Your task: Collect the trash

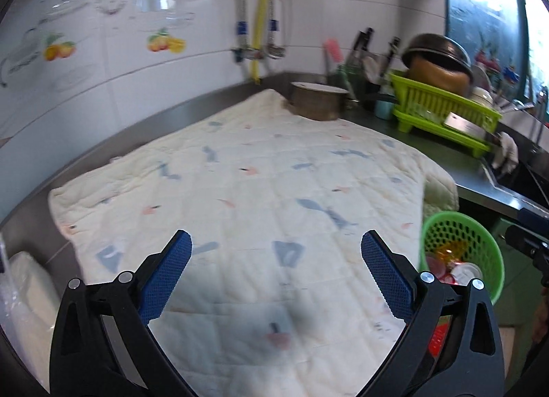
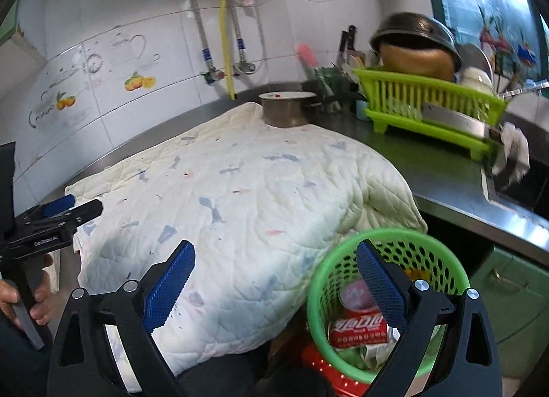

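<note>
Both hand-held grippers, left (image 1: 276, 247) and right (image 2: 275, 258), wide, empty. Can (image 2: 358, 328) and wrappers already in basket (image 2: 319, 280); no trash visible on quilt (image 2: 240, 197) beside basket. Looks near done.

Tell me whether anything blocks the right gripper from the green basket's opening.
Nothing visible does. The right gripper is open and empty beside the green basket, whose uncovered mouth shows the red can inside; the quilt only borders its rim.

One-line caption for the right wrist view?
Open right gripper above green basket holding a red can, beside a quilted cloth.
</note>
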Motion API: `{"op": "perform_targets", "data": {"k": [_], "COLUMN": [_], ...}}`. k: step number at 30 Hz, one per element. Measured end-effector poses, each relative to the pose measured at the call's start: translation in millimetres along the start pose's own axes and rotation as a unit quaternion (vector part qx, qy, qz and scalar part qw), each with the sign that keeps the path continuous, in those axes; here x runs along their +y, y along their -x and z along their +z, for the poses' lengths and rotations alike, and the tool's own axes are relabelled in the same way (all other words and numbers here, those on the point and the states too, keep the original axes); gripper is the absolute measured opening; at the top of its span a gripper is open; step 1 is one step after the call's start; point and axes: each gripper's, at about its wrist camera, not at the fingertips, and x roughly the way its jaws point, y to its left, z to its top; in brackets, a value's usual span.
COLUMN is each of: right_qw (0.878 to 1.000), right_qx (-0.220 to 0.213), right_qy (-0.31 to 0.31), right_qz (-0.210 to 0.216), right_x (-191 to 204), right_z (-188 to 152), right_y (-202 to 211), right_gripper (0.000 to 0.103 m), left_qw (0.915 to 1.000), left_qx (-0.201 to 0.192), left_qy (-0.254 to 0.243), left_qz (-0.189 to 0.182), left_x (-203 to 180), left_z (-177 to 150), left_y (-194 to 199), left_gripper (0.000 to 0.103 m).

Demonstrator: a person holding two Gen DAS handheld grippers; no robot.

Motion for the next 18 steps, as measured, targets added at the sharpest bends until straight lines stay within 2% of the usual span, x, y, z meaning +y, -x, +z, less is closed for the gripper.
{"op": "perform_targets", "data": {"k": [6,13,18], "right_qw": [1.0,0.999,0.999], "right_qx": [-0.009,-0.013,-0.016], "right_qy": [0.014,0.017,0.009], "right_qz": [-0.013,-0.036,-0.042], "right_x": [24,34,34], "right_z": [1,5,8], "right_y": [3,9,13], "right_gripper": [0.092,0.092,0.092], "left_qw": [0.9994,0.9984,0.9984], "left_qx": [-0.016,-0.034,-0.031], "left_qy": [0.015,0.005,0.011], "left_qz": [0.026,0.046,0.047], "left_x": [19,17,21], "left_z": [-1,-4,-7], "left_y": [14,26,26], "left_gripper": [0.098,0.098,0.098]}}
